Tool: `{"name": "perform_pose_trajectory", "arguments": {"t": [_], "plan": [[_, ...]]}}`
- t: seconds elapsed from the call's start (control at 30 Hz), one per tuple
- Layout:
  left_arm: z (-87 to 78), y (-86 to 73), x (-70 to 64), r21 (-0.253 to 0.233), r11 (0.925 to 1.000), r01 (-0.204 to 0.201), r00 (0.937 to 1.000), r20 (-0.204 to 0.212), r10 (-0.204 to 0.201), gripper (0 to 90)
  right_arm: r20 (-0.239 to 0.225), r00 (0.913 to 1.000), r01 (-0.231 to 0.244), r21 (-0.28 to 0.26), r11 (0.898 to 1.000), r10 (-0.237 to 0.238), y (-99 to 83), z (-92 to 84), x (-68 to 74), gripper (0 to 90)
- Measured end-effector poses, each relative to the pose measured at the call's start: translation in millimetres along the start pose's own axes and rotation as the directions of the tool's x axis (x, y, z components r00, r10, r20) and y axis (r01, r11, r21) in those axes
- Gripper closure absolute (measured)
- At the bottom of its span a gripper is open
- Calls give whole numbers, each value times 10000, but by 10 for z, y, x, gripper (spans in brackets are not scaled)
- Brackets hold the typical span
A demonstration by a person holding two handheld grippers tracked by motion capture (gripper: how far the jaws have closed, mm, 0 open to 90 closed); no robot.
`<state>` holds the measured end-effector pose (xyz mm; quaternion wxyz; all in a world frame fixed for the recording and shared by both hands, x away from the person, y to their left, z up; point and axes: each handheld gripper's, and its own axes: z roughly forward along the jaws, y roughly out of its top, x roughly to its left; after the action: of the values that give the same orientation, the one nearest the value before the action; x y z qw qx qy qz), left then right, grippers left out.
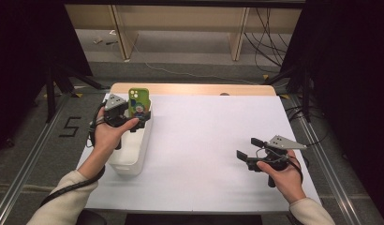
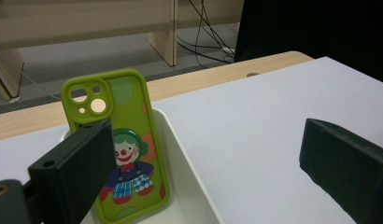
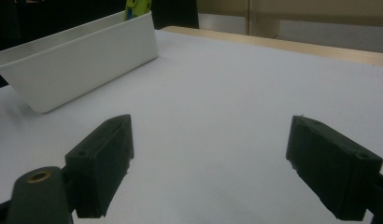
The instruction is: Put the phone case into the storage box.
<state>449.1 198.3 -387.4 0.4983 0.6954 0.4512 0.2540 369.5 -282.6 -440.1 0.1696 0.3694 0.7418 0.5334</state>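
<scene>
High view, white table (image 1: 213,150), grey floor (image 1: 35,140), wooden shelving (image 1: 180,23)

White table (image 1: 204,140), wood strip along far edge. Far-left: long white bin (image 1: 134,154) running near-to-far. Green phone case (image 1: 139,104) w/ cartoon clown stands upright at bin's far end. Left hand (image 1: 110,133) holds left gripper (image 1: 134,119) over bin, just beside case; grey 3-corner plate on top; jaw state can't tell from here. Near-right: right hand (image 1: 286,176) holds right gripper (image 1: 248,147), jaws apart, pointing left, nothing between them, well apart from bin. Cream sleeves at bottom. Floor beyond: cables, wooden legs.
</scene>
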Motion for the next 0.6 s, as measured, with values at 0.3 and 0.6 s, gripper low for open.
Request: {"name": "perform_pose_trajectory", "arguments": {"t": [0.3, 0.6], "plan": [[-73, -26, -61, -37, 10000, 59, 9991, 423, -57, 38, 5, 10000, 1, -25, 10000, -1, 1, -3, -1, 160], [-100, -56, -133, -45, 9999, -90, 9975, 703, 93, 43, 1, 10000, 8, -17, 10000, -8, 5, -9, 1, 160]]}}
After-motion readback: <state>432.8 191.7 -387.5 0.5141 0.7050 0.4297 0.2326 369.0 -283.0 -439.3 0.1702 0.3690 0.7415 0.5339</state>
